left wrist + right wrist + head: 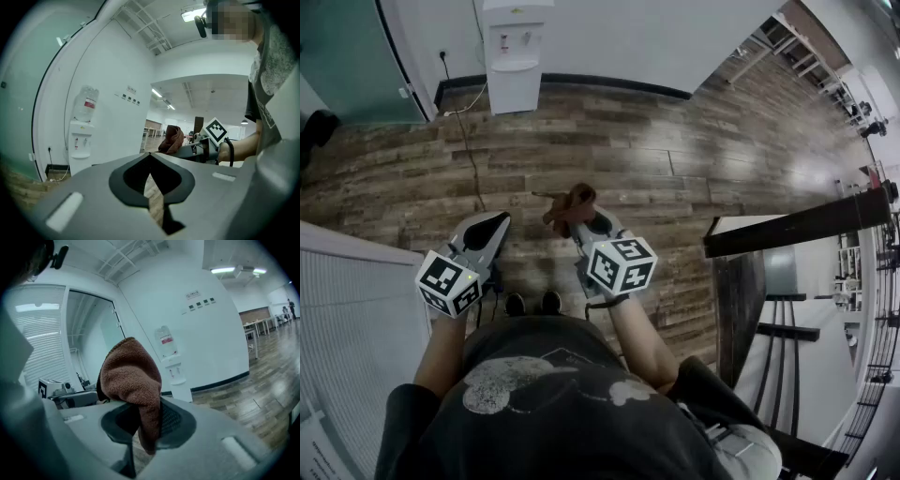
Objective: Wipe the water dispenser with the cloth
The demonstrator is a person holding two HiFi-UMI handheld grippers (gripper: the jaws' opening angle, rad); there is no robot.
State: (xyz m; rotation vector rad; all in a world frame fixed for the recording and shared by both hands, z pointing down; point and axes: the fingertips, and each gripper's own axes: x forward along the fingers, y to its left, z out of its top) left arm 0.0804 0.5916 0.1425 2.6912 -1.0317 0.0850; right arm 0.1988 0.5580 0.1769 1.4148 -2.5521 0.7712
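A white water dispenser (516, 52) stands against the far wall, well away from both grippers; it also shows in the left gripper view as the dispenser (80, 136) and in the right gripper view as the dispenser (174, 373). My right gripper (579, 217) is shut on a brown cloth (570, 203), which bunches up above the jaws as the cloth (133, 385). My left gripper (494, 230) is held beside it, shut and empty, its jaws meeting at the tips (150, 154).
Wood plank floor (675, 159) stretches between me and the dispenser. A power cable (467, 141) runs from the dispenser across the floor. A dark table edge (797, 230) lies at the right. A glass partition (347, 56) is at the far left.
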